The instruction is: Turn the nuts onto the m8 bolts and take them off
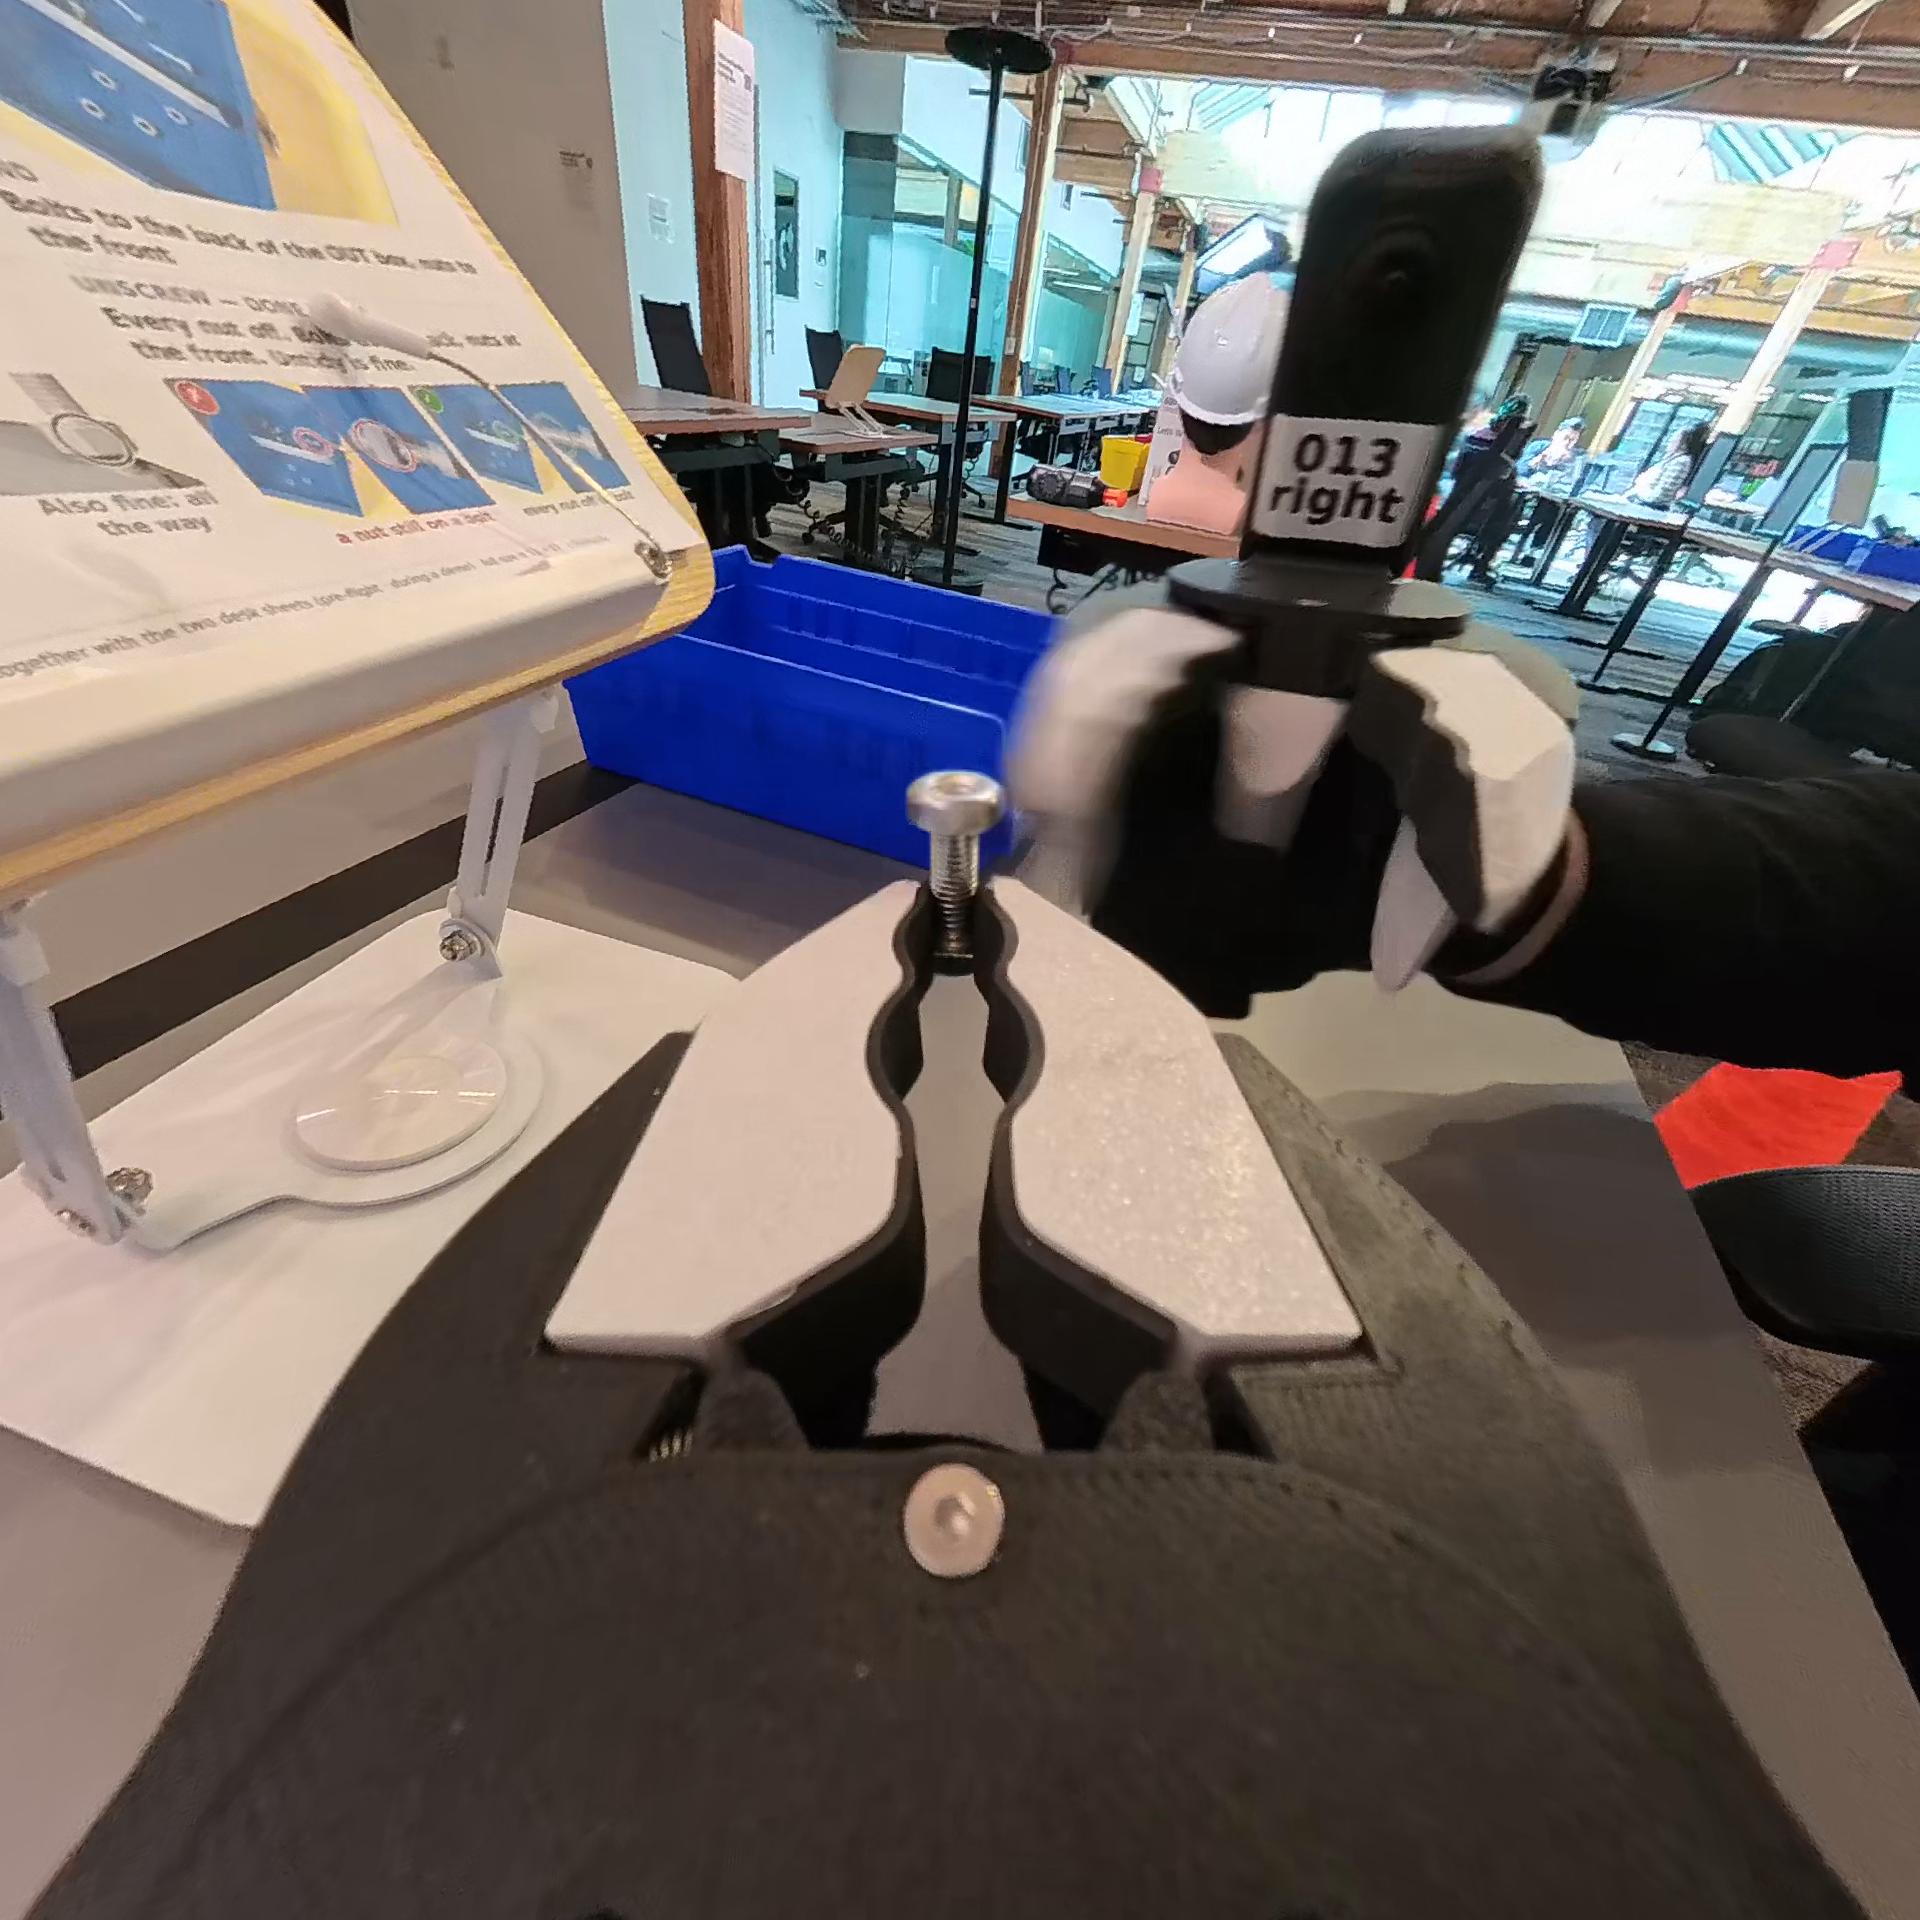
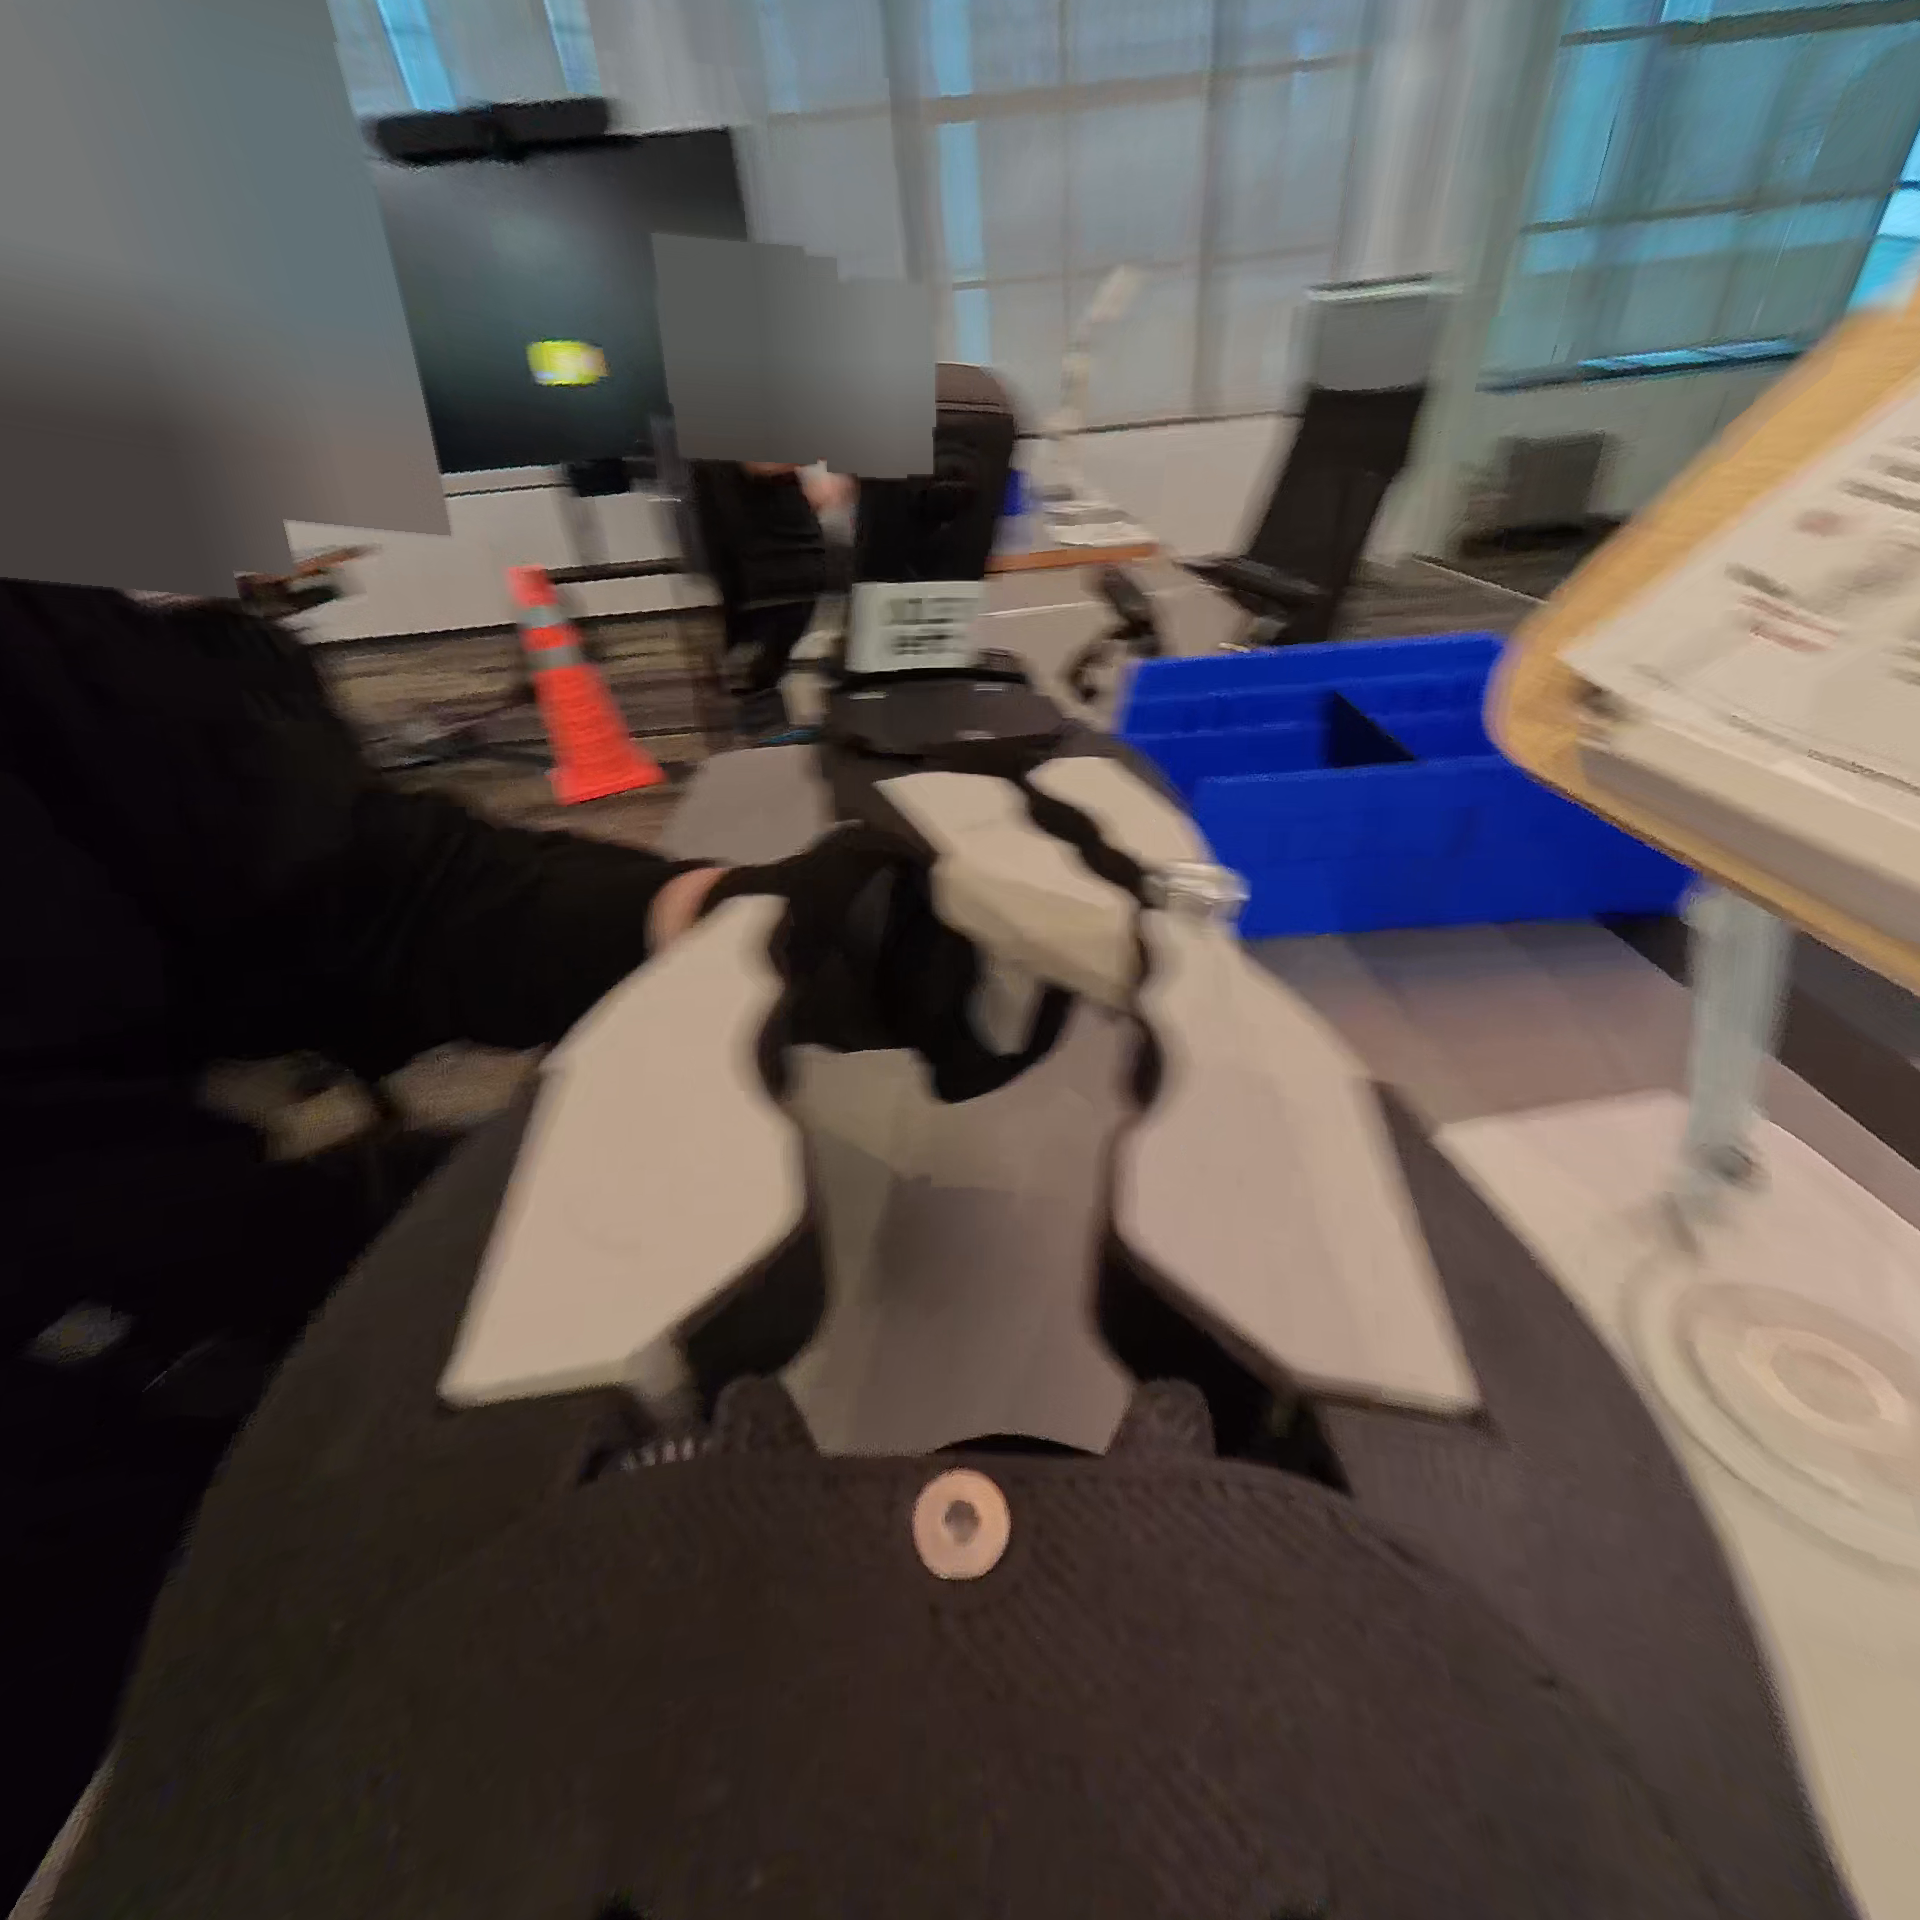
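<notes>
Our left gripper (image 1: pixel 953 914) is nearly shut, its two fingertips pressed on the threaded shank of a silver bolt (image 1: pixel 954 831) that stands upright with its round head on top, clear above the pads. We judge the bolt small, light, rigid steel; the thread gives the pads some bite, yet a smooth round head offers little, so the shank is the place to hold it, low down, leaving bare thread free for a nut. No nut shows on the bolt.

Our right gripper (image 2: pixel 961 940) stands wide open with nothing between its fingers; in its blurred view one fingertip comes close beside the bolt head (image 2: pixel 1195 888), and we cannot tell if they touch.

A nut, we expect, is small and slippery, best pinched across its flats.

Behind the bolt, on the grey table (image 1: pixel 727 862), sits a blue bin (image 1: pixel 810 675); an instruction board on a white stand (image 1: pixel 312 364) rises at the left.
</notes>
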Motion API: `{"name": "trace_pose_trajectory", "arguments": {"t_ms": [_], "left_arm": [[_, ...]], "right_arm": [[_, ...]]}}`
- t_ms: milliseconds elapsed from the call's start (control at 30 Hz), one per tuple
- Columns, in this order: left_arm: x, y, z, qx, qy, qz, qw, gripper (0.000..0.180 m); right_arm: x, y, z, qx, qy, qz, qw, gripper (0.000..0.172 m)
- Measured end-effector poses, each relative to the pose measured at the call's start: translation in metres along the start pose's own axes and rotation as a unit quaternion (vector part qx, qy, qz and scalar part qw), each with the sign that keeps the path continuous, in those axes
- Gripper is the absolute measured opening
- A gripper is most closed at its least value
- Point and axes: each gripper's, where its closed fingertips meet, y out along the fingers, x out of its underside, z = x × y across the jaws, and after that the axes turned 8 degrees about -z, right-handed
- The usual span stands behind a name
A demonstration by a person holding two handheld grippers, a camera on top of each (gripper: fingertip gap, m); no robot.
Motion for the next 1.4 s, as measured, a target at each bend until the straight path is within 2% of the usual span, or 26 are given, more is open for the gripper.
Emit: {"name": "trace_pose_trajectory", "arguments": {"t_ms": [33, 133, 167, 233, 267, 467, 600, 633, 667, 700, 767, 833, 867, 900, 1033, 1167, 1233, 1267, 1300, 1367, 1400], "left_arm": [[0.0, -0.001, -0.001, 0.0, -0.003, -0.001, 1.0, 0.007], [0.0, -0.001, -0.003, -0.001, -0.004, -0.001, 1.0, 0.007], [0.001, 0.0, -0.001, 0.002, -0.004, -0.003, 1.0, 0.007], [0.0, 0.003, 0.002, 0.007, -0.003, -0.004, 1.0, 0.007], [0.0, 0.004, 0.004, 0.011, -0.002, -0.006, 1.0, 0.007], [-0.001, 0.008, 0.006, 0.014, -0.01, -0.005, 1.0, 0.007], [-0.001, 0.004, -0.003, -0.002, -0.019, -0.002, 1.0, 0.007], [-0.002, 0.002, -0.006, -0.003, -0.023, 0.002, 1.0, 0.007], [-0.002, 0.0, -0.01, -0.009, -0.024, 0.002, 1.0, 0.007], [-0.001, 0.0, -0.011, -0.011, -0.02, -0.003, 1.0, 0.007], [0.0, 0.003, -0.01, -0.008, -0.019, -0.006, 1.0, 0.007], [0.0, 0.007, -0.006, -0.002, -0.017, -0.01, 1.0, 0.007], [0.0, 0.009, -0.005, 0.0, -0.018, -0.009, 1.0, 0.007], [0.0, 0.01, -0.003, 0.002, -0.019, -0.009, 1.0, 0.007], [0.0, 0.012, 0.001, 0.007, -0.014, -0.011, 1.0, 0.007], [0.0, 0.015, 0.003, 0.011, -0.012, -0.015, 1.0, 0.007], [-0.002, 0.014, 0.0, 0.011, -0.021, -0.008, 1.0, 0.007], [-0.002, 0.013, -0.002, 0.006, -0.023, -0.006, 1.0, 0.007], [-0.002, 0.012, -0.006, 0.001, -0.027, -0.004, 1.0, 0.007], [-0.003, 0.01, -0.007, 0.01, -0.032, 0.001, 0.999, 0.007], [-0.002, 0.011, -0.007, 0.011, -0.03, -0.001, 0.999, 0.007]], "right_arm": [[-0.002, -0.006, -0.014, -0.04, -0.007, 0.011, 0.999, 0.034], [-0.002, -0.014, -0.006, -0.012, 0.005, 0.019, 1.0, 0.045], [-0.004, -0.014, 0.001, 0.008, 0.01, 0.028, 1.0, 0.055], [-0.005, -0.007, 0.015, 0.035, 0.027, 0.025, 0.999, 0.092], [-0.005, -0.003, 0.018, 0.039, 0.029, 0.025, 0.999, 0.099], [-0.008, 0.019, 0.013, 0.006, 0.015, 0.021, 1.0, 0.097], [-0.007, 0.008, 0.01, 0.007, 0.022, 0.021, 1.0, 0.095], [-0.007, -0.001, 0.002, -0.013, 0.018, 0.026, 0.999, 0.085], [-0.007, -0.013, -0.02, -0.083, 0.004, 0.032, 0.996, 0.017], [-0.009, -0.019, -0.018, -0.072, 0.019, 0.039, 0.996, 0.028], [-0.005, -0.026, -0.01, -0.051, 0.029, 0.031, 0.998, 0.037], [-0.004, -0.027, 0.002, -0.02, 0.035, 0.03, 0.999, 0.053], [-0.005, -0.025, 0.007, -0.007, 0.038, 0.029, 0.999, 0.066], [-0.005, -0.023, 0.012, 0.006, 0.038, 0.026, 0.999, 0.071], [-0.004, -0.014, 0.025, 0.034, 0.04, 0.02, 0.998, 0.076], [-0.005, -0.005, 0.025, 0.015, 0.044, 0.019, 0.999, 0.078], [-0.003, -0.007, 0.022, 0.01, 0.041, 0.009, 0.999, 0.074], [-0.002, -0.013, 0.017, 0.002, 0.037, 0.007, 0.999, 0.064], [-0.004, -0.021, -0.001, -0.059, 0.026, 0.012, 0.998, 0.005], [-0.006, -0.033, -0.001, -0.051, 0.028, 0.031, 0.998, 0.008], [-0.004, -0.035, 0.006, -0.032, 0.031, 0.028, 0.999, 0.017]]}}
